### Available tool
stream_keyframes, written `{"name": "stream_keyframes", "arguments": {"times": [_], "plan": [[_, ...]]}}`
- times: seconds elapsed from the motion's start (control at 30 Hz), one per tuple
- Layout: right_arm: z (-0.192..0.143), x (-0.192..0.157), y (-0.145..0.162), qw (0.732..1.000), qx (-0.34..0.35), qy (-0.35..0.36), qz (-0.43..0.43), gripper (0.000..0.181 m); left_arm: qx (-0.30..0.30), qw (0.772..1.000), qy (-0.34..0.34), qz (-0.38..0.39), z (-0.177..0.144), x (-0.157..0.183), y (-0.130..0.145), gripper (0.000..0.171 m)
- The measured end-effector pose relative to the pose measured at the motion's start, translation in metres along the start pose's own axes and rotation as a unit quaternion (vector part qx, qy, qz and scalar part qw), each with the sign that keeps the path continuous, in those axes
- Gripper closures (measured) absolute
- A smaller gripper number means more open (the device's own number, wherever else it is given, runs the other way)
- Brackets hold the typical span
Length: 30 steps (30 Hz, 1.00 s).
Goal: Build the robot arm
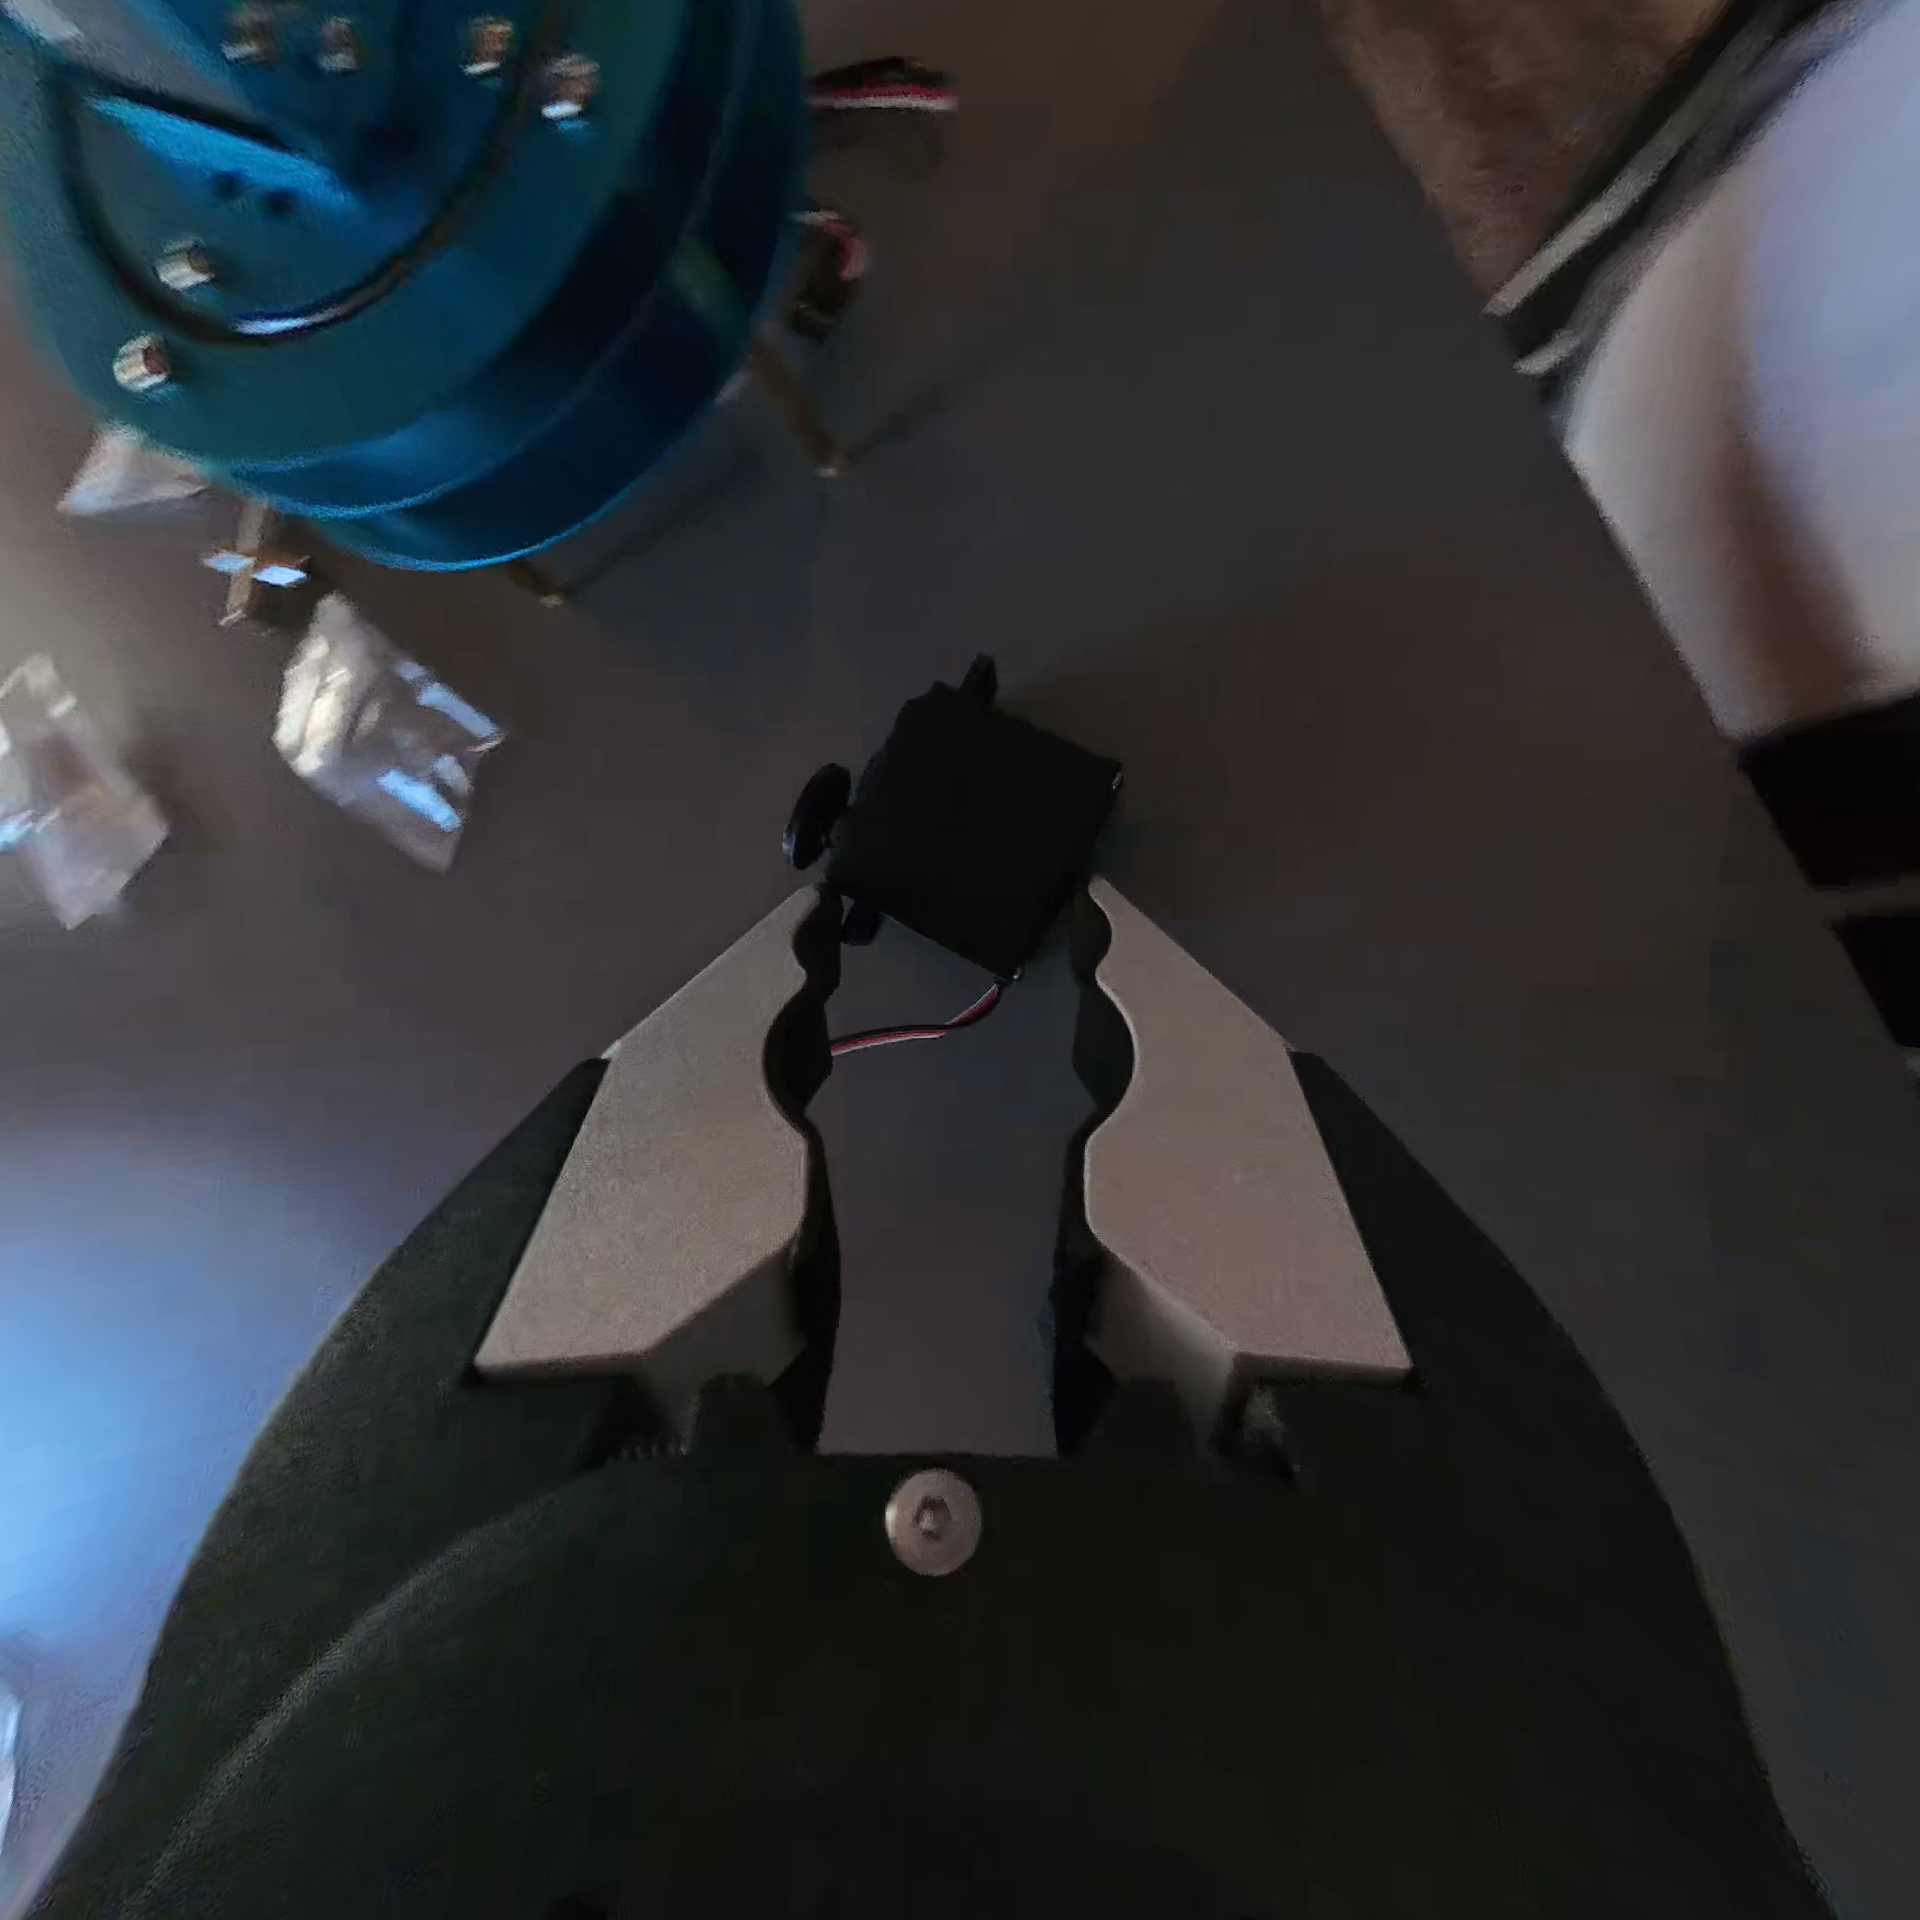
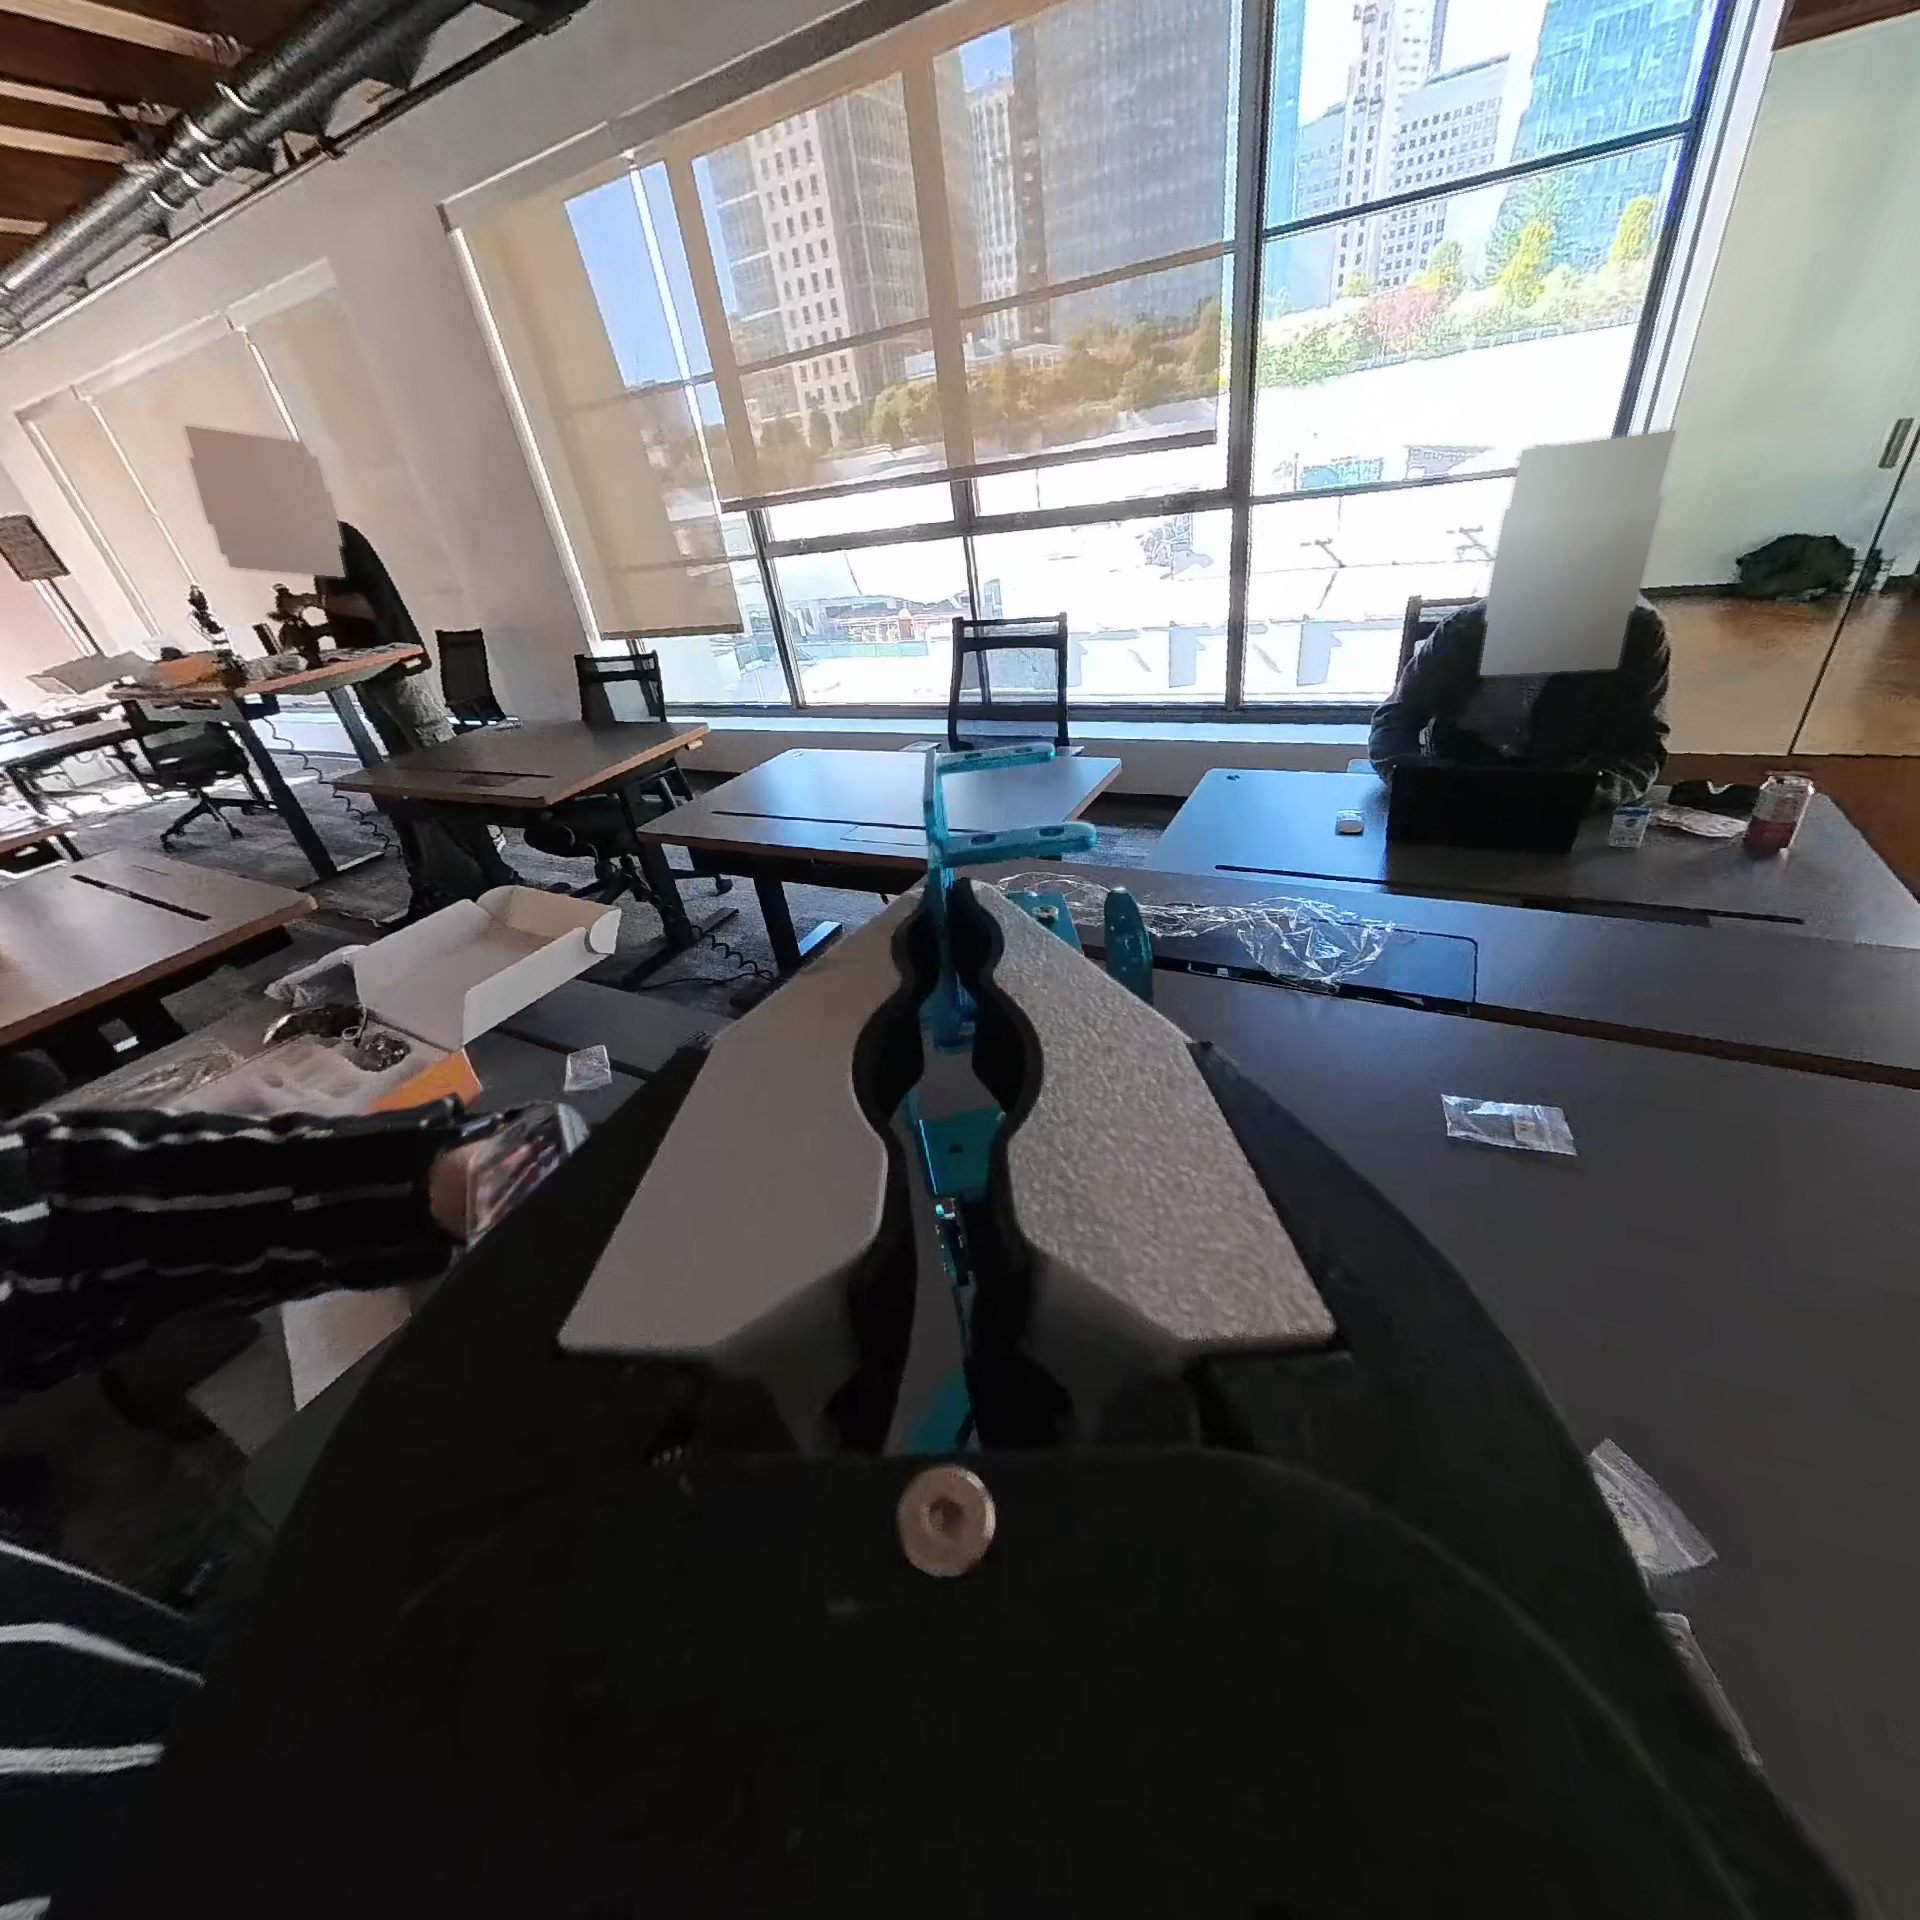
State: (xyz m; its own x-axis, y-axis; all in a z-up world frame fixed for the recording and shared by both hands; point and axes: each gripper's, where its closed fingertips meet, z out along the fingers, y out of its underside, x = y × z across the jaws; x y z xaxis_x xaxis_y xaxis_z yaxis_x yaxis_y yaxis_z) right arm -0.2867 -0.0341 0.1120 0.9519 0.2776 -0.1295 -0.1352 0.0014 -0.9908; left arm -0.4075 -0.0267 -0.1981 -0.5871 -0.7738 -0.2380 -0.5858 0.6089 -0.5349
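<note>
Left wrist view: the left gripper (image 1: 951, 904), jaws apart, frames a black servo (image 1: 971, 831) at frame centre on the table (image 1: 1299, 623). The right gripper (image 2: 948, 914) clamps a teal bracket (image 2: 951, 847), centre frame.

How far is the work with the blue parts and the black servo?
Looks done: a blue round assembly already carries several screws. In hand: the right gripper is shut on a blue bracket. The left gripper is open, its jaws flanking the near end of a black servo on the grey table. Left: clear bags lie on the table, held by neither gripper.
</note>
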Motion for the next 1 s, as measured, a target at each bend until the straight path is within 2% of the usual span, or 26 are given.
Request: {"name": "stream_keyframes", "arguments": {"times": [0.07, 0.1, 0.17, 0.23, 0.3, 0.33, 0.4, 0.43, 0.47, 0.53, 0.67, 0.8, 1.0], "plan": [[0.000, 0.000, 0.000, 1.000, -0.002, 0.001, -0.001, 0.181, -0.001, 0.998, -0.057, -0.028, 0.000, -0.008, 0.000, 0.128], [0.000, 0.001, 0.000, 1.000, -0.002, 0.001, -0.001, 0.181, 0.002, 0.998, -0.059, -0.034, -0.001, -0.005, 0.000, 0.127], [0.000, 0.001, 0.000, 1.000, -0.003, 0.002, -0.003, 0.181, 0.014, 0.997, -0.015, -0.079, -0.003, 0.003, -0.002, 0.104], [0.001, 0.001, 0.000, 1.000, -0.002, 0.000, -0.002, 0.181, 0.049, 0.989, 0.040, -0.137, -0.007, 0.003, -0.009, 0.095], [0.002, 0.000, -0.001, 1.000, -0.002, -0.002, -0.003, 0.181, 0.079, 0.985, 0.062, -0.137, -0.011, -0.001, -0.014, 0.086], [0.002, 0.000, -0.001, 1.000, -0.002, -0.002, -0.004, 0.181, 0.073, 0.988, 0.068, -0.120, -0.010, -0.001, -0.012, 0.085], [0.003, 0.000, -0.001, 1.000, -0.002, -0.003, -0.005, 0.181, 0.033, 0.994, 0.066, -0.080, -0.002, 0.001, 0.000, 0.085], [0.003, 0.000, -0.001, 1.000, -0.003, -0.003, -0.006, 0.181, 0.016, 0.996, 0.058, -0.067, 0.002, 0.000, 0.003, 0.092], [0.003, 0.000, -0.001, 1.000, -0.002, -0.003, -0.006, 0.181, 0.019, 0.996, 0.057, -0.067, 0.003, 0.000, 0.001, 0.110], [0.003, 0.000, -0.001, 1.000, -0.001, -0.003, -0.006, 0.181, 0.033, 0.995, 0.058, -0.072, 0.005, -0.001, -0.005, 0.119], [0.003, 0.001, -0.001, 1.000, 0.002, -0.005, 0.001, 0.181, 0.030, 0.998, 0.039, -0.043, 0.004, -0.004, -0.004, 0.119], [0.004, 0.002, -0.001, 1.000, 0.001, -0.005, 0.002, 0.181, 0.021, 0.999, -0.043, 0.010, -0.005, -0.021, -0.007, 0.120], [0.005, 0.002, -0.001, 1.000, 0.000, -0.001, -0.004, 0.181, 0.032, 0.982, -0.167, 0.082, -0.028, -0.051, -0.018, 0.120]]}}
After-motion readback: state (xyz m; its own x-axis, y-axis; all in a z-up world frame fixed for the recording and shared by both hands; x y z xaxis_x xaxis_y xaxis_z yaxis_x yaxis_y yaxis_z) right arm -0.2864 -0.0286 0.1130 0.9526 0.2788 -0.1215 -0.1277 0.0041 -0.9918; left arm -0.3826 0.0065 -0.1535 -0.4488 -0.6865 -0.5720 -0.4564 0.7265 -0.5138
